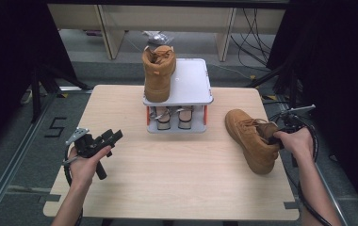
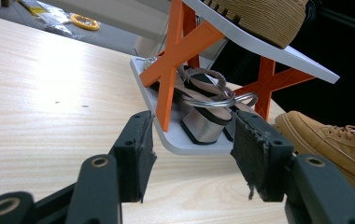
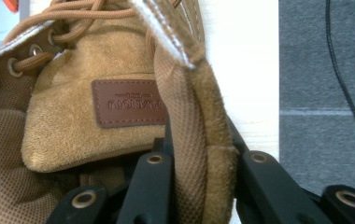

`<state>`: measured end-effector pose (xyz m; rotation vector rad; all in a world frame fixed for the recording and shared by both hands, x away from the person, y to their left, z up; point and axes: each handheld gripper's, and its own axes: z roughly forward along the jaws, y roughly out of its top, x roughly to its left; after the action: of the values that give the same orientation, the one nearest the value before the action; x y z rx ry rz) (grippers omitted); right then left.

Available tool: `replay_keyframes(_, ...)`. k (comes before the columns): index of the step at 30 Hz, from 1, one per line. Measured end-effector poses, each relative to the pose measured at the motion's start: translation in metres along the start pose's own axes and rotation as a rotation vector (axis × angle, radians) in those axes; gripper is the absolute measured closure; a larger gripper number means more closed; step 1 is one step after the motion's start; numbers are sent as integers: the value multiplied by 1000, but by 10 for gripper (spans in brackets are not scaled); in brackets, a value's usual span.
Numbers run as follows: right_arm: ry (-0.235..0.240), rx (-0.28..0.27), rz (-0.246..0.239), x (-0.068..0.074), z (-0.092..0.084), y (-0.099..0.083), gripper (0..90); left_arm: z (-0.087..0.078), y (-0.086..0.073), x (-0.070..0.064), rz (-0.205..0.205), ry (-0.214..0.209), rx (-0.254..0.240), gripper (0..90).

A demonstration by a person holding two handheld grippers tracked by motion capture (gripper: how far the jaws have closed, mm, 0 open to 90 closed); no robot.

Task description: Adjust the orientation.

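At desk left, the left gripper (image 1: pixel 102 140) is sitting low over the bare wood in the person's left hand (image 1: pixel 84 165), jaws spread, nothing between them. Left gripper view: its pads (image 2: pixel 255 156) are hanging apart just above the desk (image 1: pixel 186 179), pointing at the rack's lower tray, not touching it.

Centre back: a two-tier shoe rack (image 1: pixel 191 80) is standing at the desk's far edge, grey shelves on orange X-shaped supports (image 2: pixel 175 60). One tan boot (image 1: pixel 158 73) is standing upright on the left half of the top shelf, toe toward the person. A pair of sandals (image 1: pixel 174 117) is lying side by side on the lower tray; the left gripper view is showing their block heels and a metal ring strap (image 2: pixel 213 100).

Right: the second tan boot (image 1: pixel 252 139) is sitting on the desk, well apart from the rack, toe pointing toward the rack, heel toward the near right corner. The right gripper (image 1: pixel 280 134), in the right hand (image 1: pixel 297 143), is at the boot's collar. Right gripper view: the jaws are pinching the collar wall (image 3: pixel 199 154) at the boot's opening, one jaw inside against the lining, the other outside against the suede. The tongue with its brown leather label (image 3: pixel 129 102) is lying just beside the inner jaw; laces and eyelets (image 3: pixel 31 51) are showing above it.
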<state>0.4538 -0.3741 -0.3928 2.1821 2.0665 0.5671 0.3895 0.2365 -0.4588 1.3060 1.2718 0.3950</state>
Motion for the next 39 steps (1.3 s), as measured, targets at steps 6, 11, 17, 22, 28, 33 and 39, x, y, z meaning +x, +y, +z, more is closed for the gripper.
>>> replay_keyframes(6,39,11,44,1,-2,0,808,-1,0,0,1,3,1,473)
replay_keyframes(11,70,14,100,1,-3,0,812,-1,0,1,-10,-1,-3,473)
replay_keyframes(17,129,-12,107,-9,-2,0,814,-1,0,2,-12,2,-2,473)
replay_keyframes(22,148,-25,148,-12,-4,0,817,0,1,2,-16,2,-1,473)
replay_keyframes(28,209,-12,241,-15,-9,3,822,2,2,2,-23,1,2,473)
replay_keyframes(33,238,-36,252,-19,-16,4,824,3,2,3,-22,4,3,473)
replay_keyframes(39,270,-52,268,-23,-22,3,826,2,2,2,-19,-3,-1,473)
